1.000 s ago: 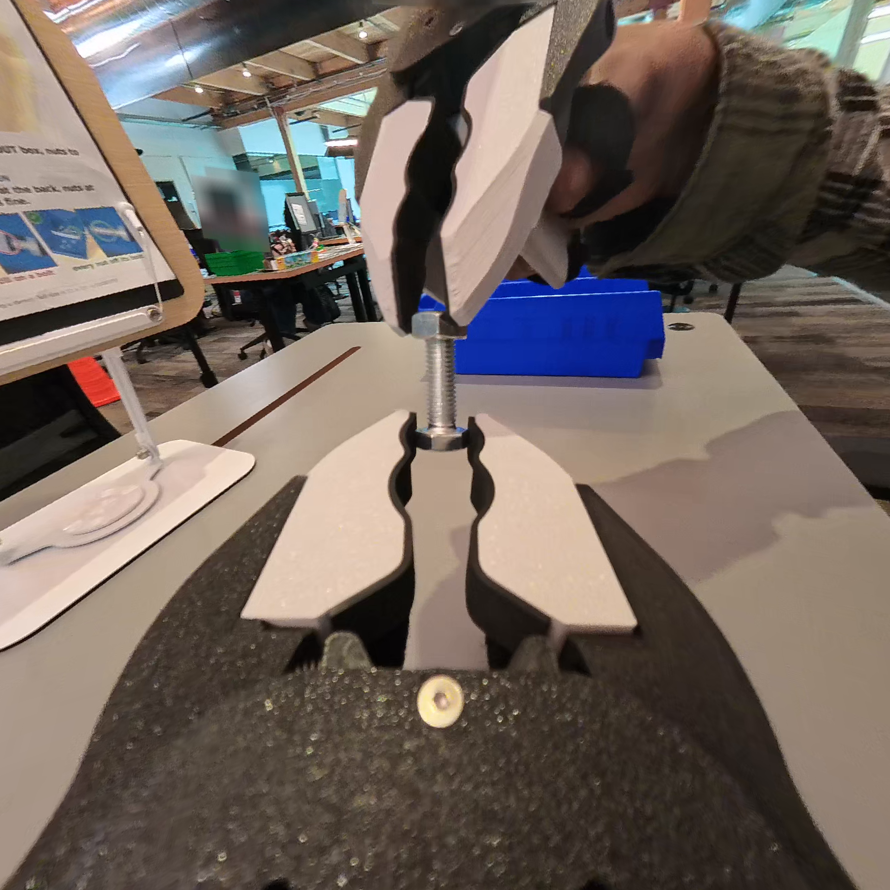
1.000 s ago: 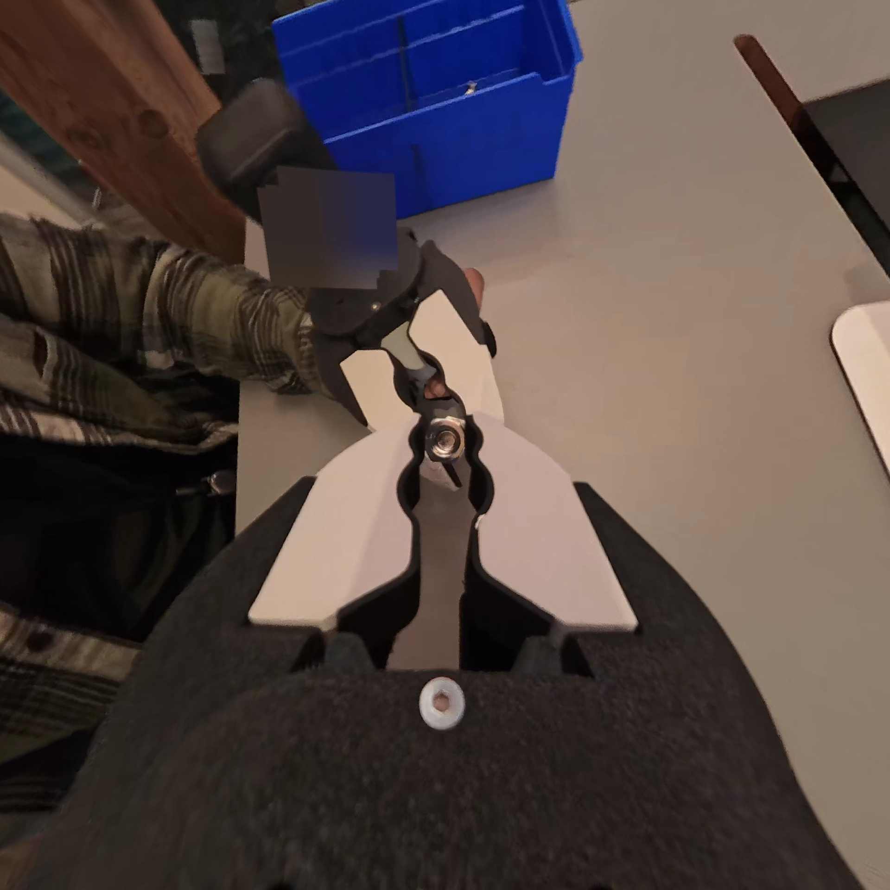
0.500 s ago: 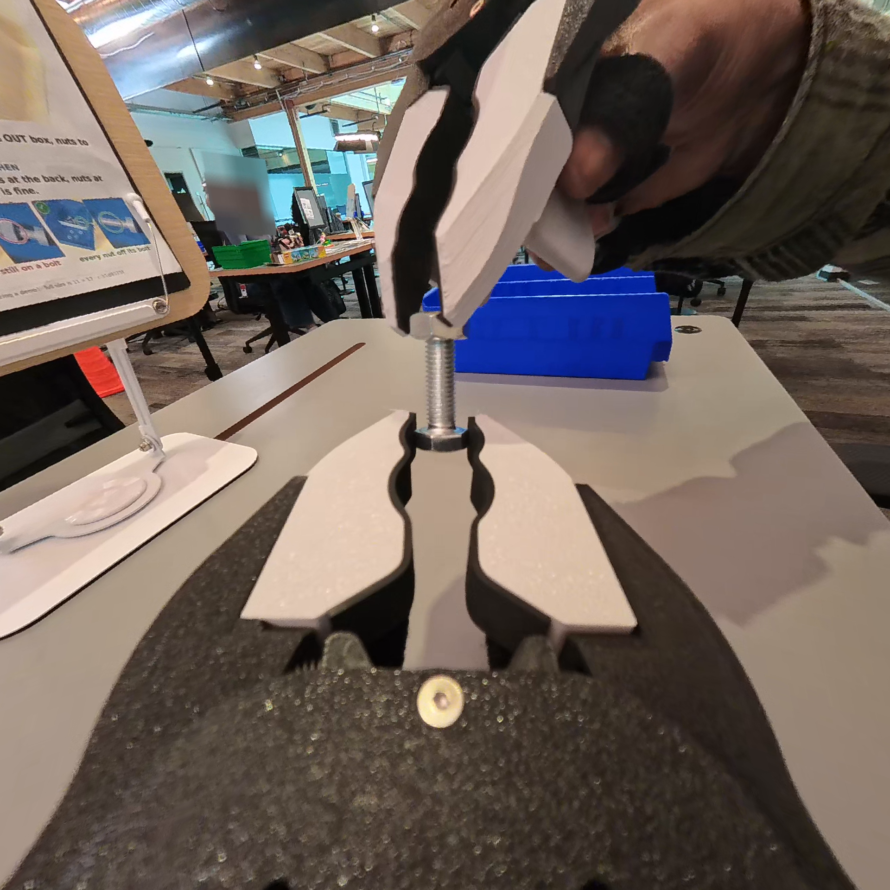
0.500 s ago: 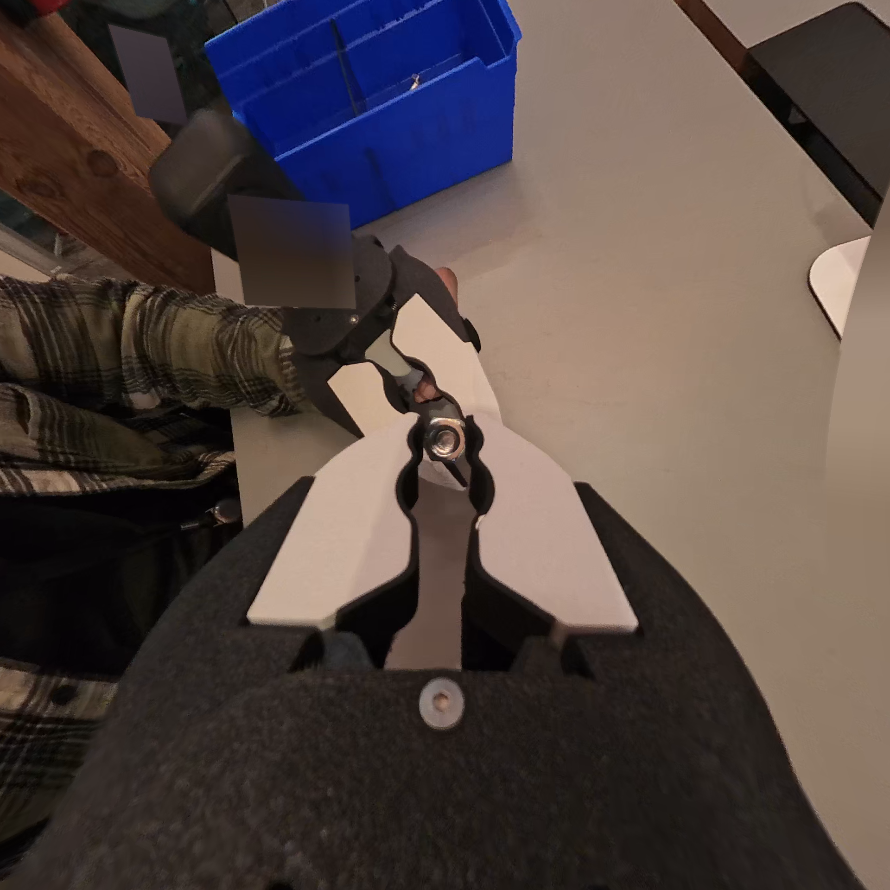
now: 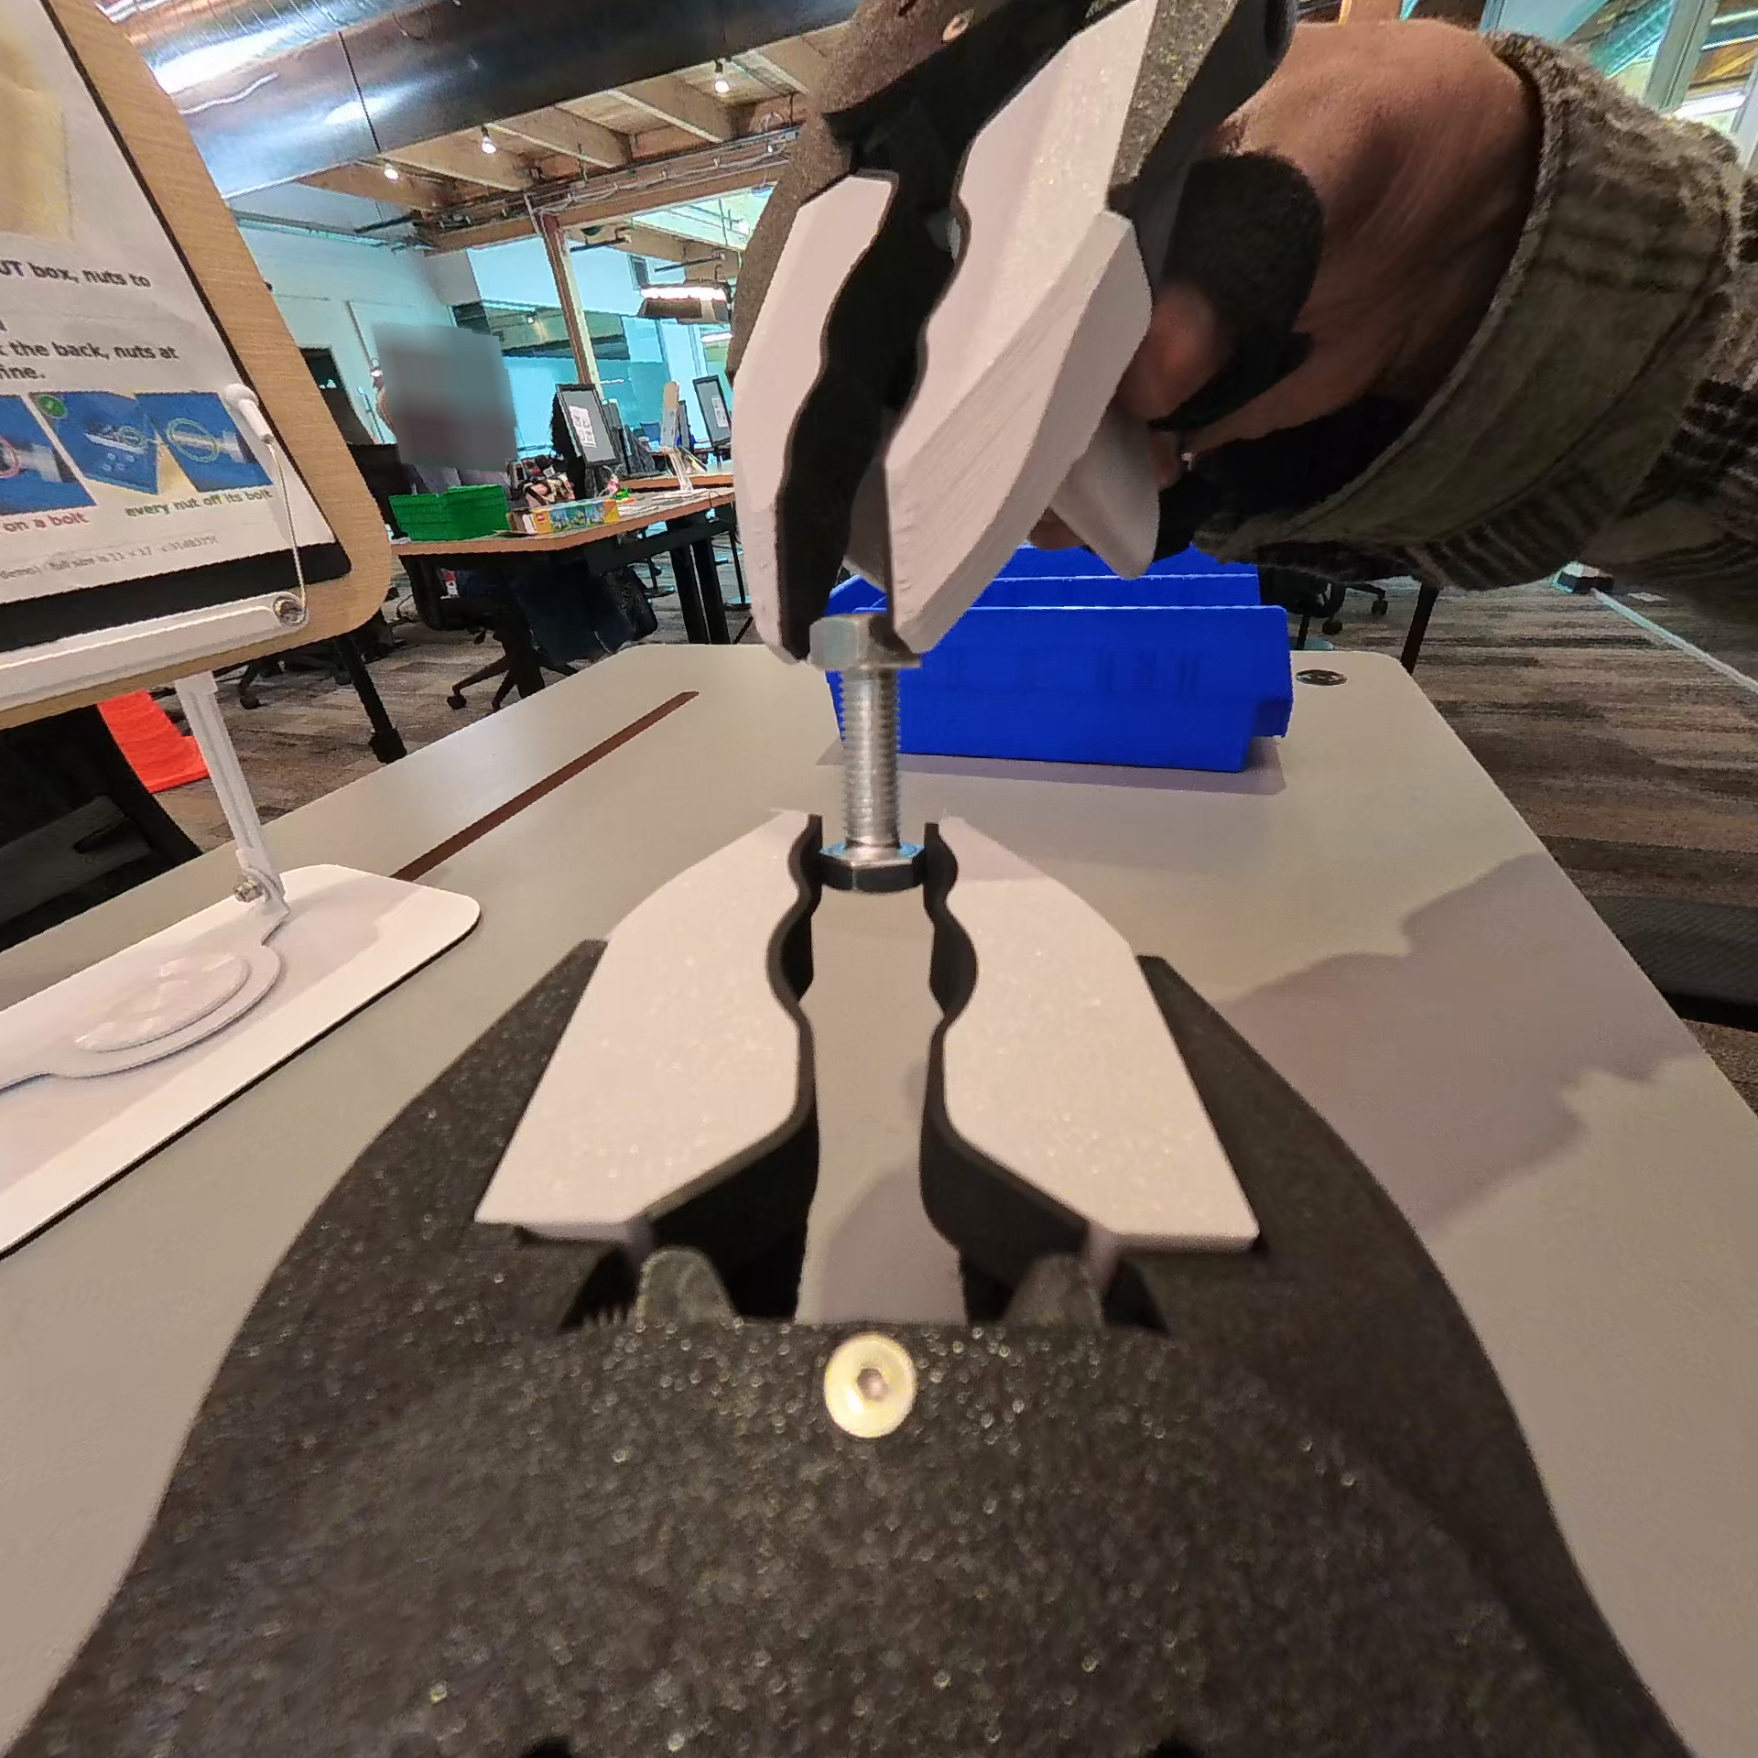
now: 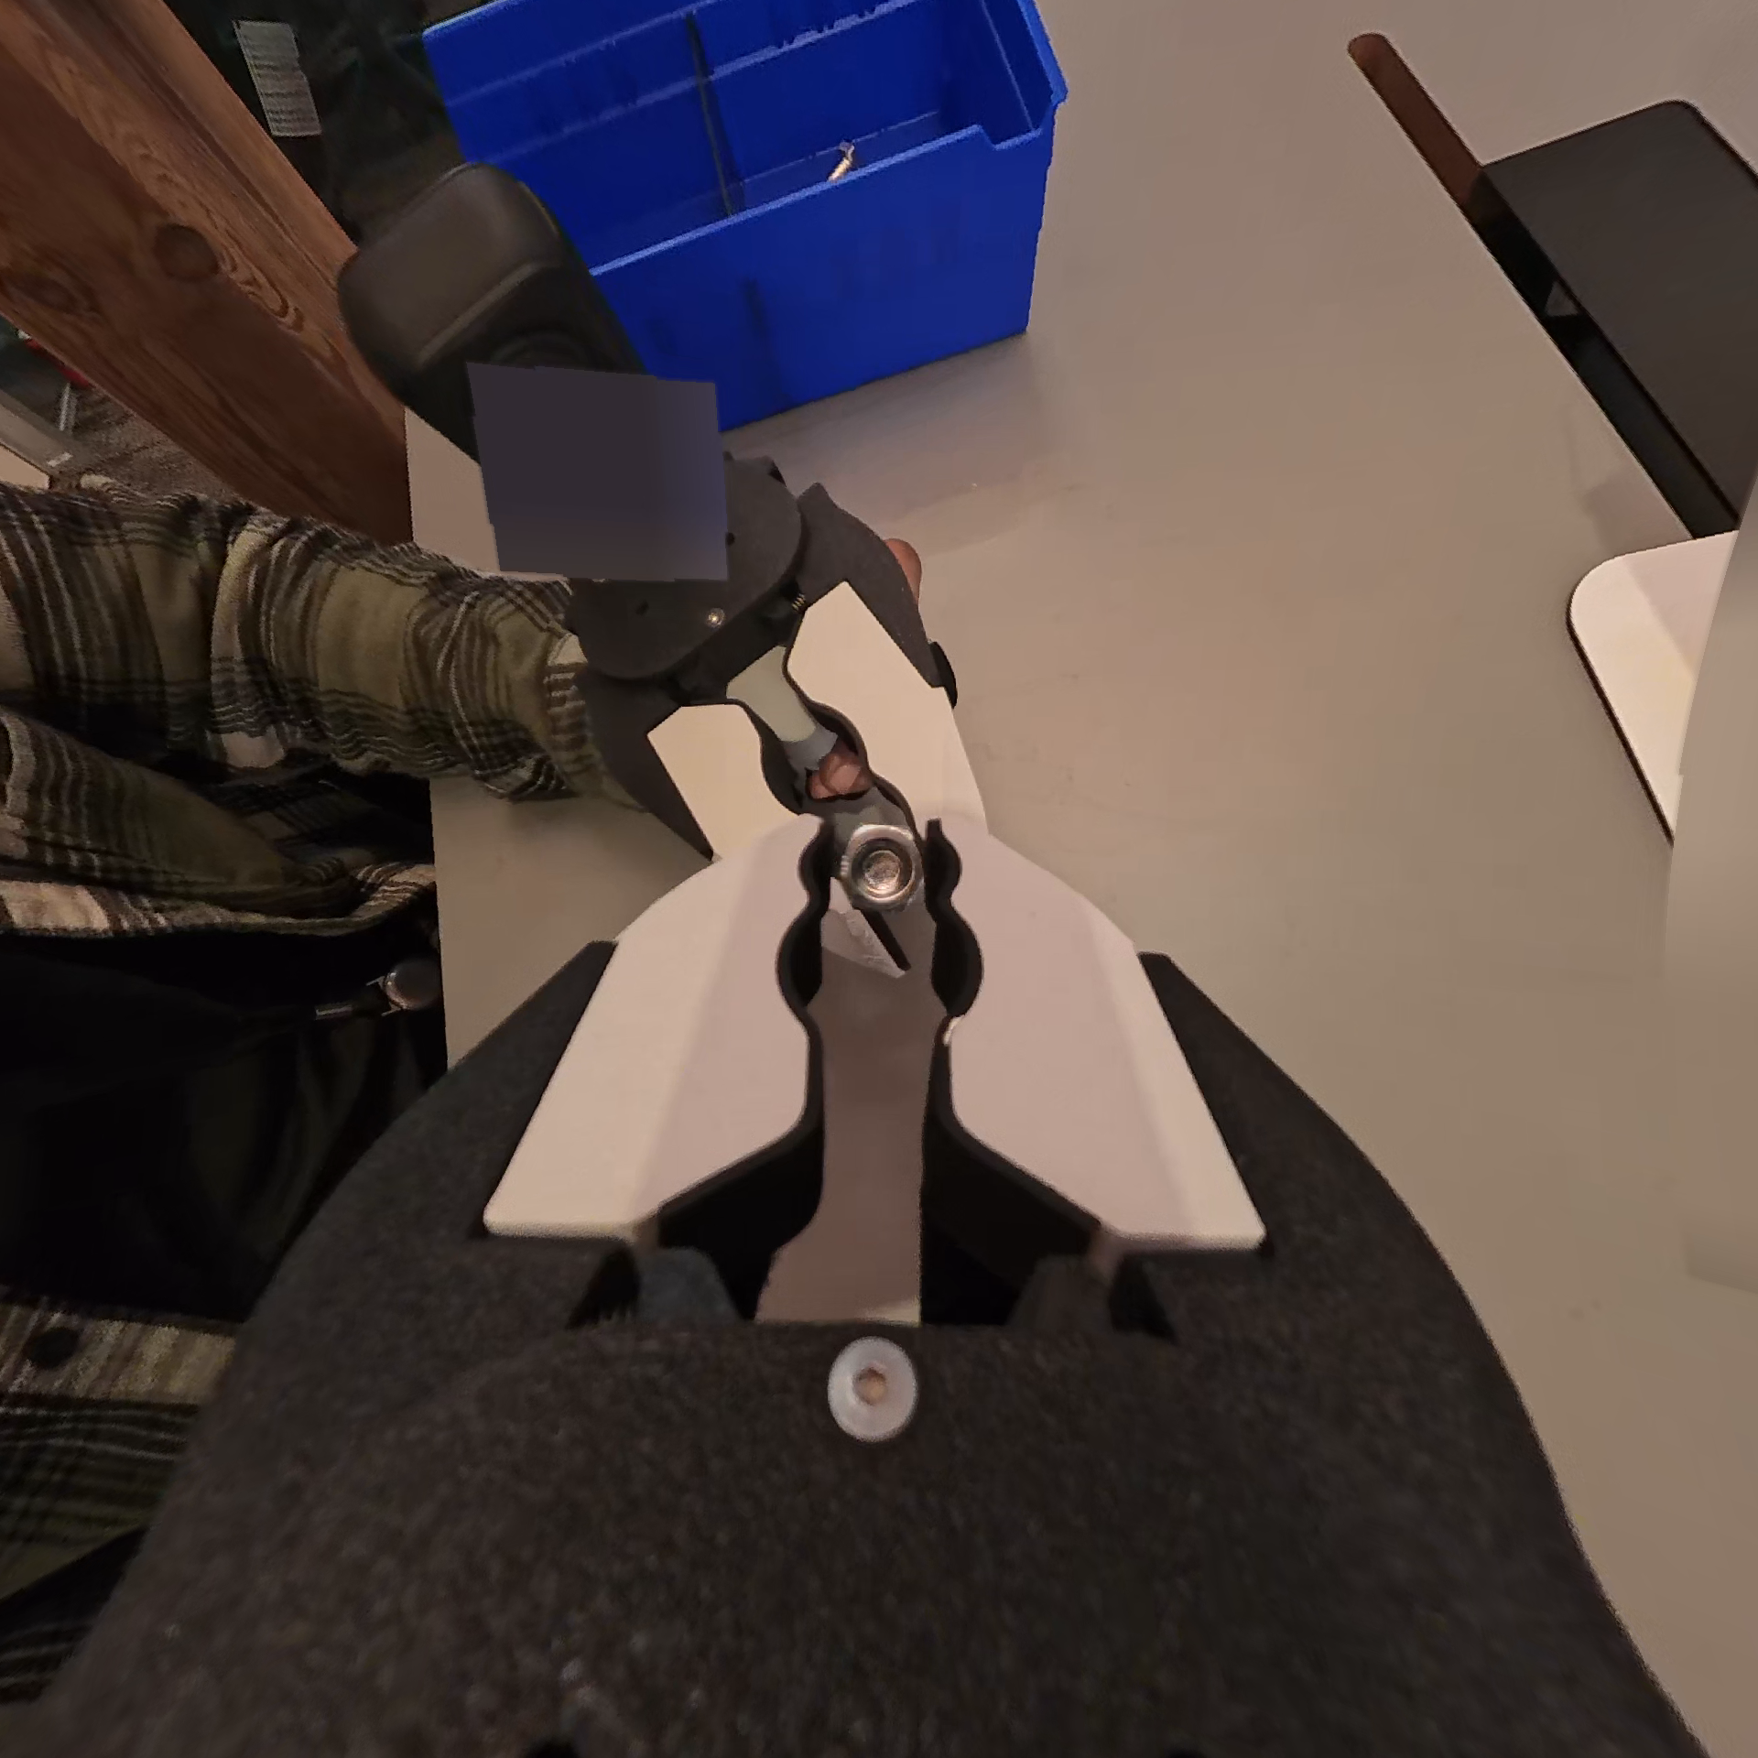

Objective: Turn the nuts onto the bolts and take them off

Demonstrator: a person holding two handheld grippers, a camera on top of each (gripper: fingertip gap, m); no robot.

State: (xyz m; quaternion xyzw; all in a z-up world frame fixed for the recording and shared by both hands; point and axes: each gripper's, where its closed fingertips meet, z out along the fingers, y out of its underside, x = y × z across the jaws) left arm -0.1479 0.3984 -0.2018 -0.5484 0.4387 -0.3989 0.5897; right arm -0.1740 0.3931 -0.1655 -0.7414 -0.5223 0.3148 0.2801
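A silver bolt (image 5: 870, 761) stands upright above the grey table (image 5: 1332, 951), head up. My left gripper (image 5: 870, 842) lies level and is shut on the hex nut (image 5: 868, 868) at the bolt's lower end. My right gripper (image 5: 856, 639) comes down from above and is shut on the bolt head (image 5: 861, 649). In the right wrist view I look straight down on the bolt head (image 6: 880, 870) between my right gripper's tips (image 6: 880, 842). The left gripper (image 6: 847, 809) reaches in from the upper left, a plaid-sleeved hand behind it. A stretch of thread shows between head and nut.
A blue divided bin (image 5: 1094, 685) stands at the table's far end; in the right wrist view (image 6: 828, 276) it holds a small screw (image 6: 842, 160). An instruction board on a white base (image 5: 238, 961) stands at the left. A black slab (image 6: 1636, 285) lies beyond the table edge. The gap from one gripper's tips to the other's is roughly 4 cm.
My right gripper has twisted about the bolt's axis, one way and then back, still on the head. My left gripper has kept the nut still. The exposed thread looks about the same length.
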